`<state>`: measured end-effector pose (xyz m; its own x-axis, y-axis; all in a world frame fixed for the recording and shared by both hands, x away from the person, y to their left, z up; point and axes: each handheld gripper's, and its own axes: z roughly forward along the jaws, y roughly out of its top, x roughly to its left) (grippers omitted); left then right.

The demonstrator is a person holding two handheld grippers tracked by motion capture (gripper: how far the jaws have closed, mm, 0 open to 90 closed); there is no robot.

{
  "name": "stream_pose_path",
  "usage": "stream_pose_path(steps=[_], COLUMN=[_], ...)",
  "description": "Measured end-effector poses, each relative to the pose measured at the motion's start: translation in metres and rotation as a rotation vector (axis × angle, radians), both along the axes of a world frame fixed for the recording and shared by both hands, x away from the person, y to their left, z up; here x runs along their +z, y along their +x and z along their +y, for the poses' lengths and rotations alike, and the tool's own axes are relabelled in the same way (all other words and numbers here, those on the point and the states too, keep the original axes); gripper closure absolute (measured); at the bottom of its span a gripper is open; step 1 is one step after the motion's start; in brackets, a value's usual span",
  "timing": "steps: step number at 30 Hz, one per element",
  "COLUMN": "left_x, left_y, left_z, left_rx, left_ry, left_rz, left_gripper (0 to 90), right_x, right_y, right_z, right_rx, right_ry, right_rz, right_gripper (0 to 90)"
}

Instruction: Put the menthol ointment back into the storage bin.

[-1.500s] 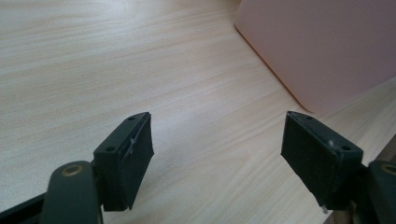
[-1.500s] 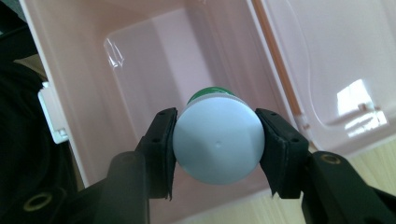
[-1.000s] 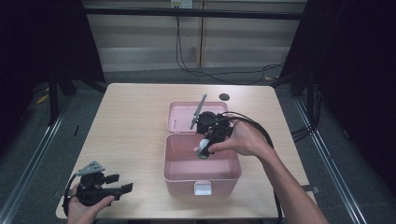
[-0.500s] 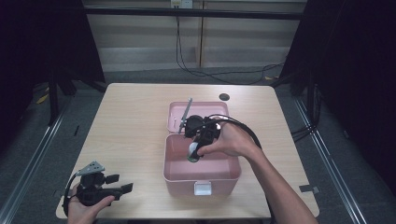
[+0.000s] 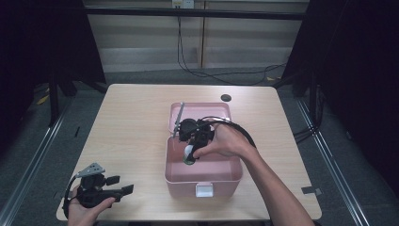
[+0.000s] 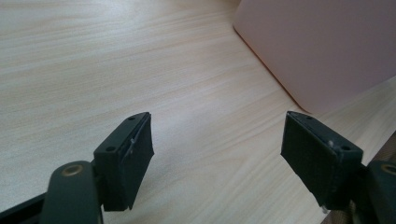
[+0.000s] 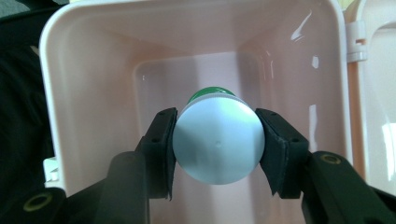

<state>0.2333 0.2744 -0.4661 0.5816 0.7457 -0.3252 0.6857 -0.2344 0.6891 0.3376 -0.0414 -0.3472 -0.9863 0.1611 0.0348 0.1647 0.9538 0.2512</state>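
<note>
A pink box (image 5: 203, 178) stands open at the table's near middle, its lid (image 5: 221, 113) laid back behind it. My right gripper (image 5: 190, 155) points down into the box, shut on a small white bottle (image 5: 188, 151) with a green end. In the right gripper view the bottle's round white base (image 7: 217, 141) sits squeezed between both pads, over the box's bare pink floor (image 7: 159, 88). My left gripper (image 5: 123, 184) rests at the table's near left corner, open, with nothing between its fingers. In the left gripper view its gripper (image 6: 217, 149) faces the box's outer wall (image 6: 317, 51).
A small dark round disc (image 5: 226, 98) lies on the table behind the lid. The right gripper's cable (image 5: 242, 134) loops over the lid. The table's edges drop to a dark floor on all sides.
My right gripper has carried the bottle leftward and down, from above the lid to inside the box. The left gripper has stayed where it was.
</note>
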Motion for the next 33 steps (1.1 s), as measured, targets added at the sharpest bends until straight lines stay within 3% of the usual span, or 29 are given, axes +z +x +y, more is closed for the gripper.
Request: stream_pose_path(steps=[8,18,33], left_x=[0.000,0.001,0.001], left_y=[0.000,0.000,0.000], left_z=[0.001,0.001,0.001], left_rx=[-0.006,-0.002,-0.005], left_ry=[0.004,-0.003,0.000], left_rz=[-0.003,-0.005,-0.004], left_gripper=[24.9,24.9,24.9], right_x=[-0.003,-0.015,-0.037], right_y=[0.000,0.001,0.000], right_z=[0.014,0.027,0.043], right_rx=[0.046,0.080,0.125], right_ry=[-0.024,-0.089,-0.102], right_rz=[-0.001,0.005,0.029], right_gripper=[51.3,51.3,51.3])
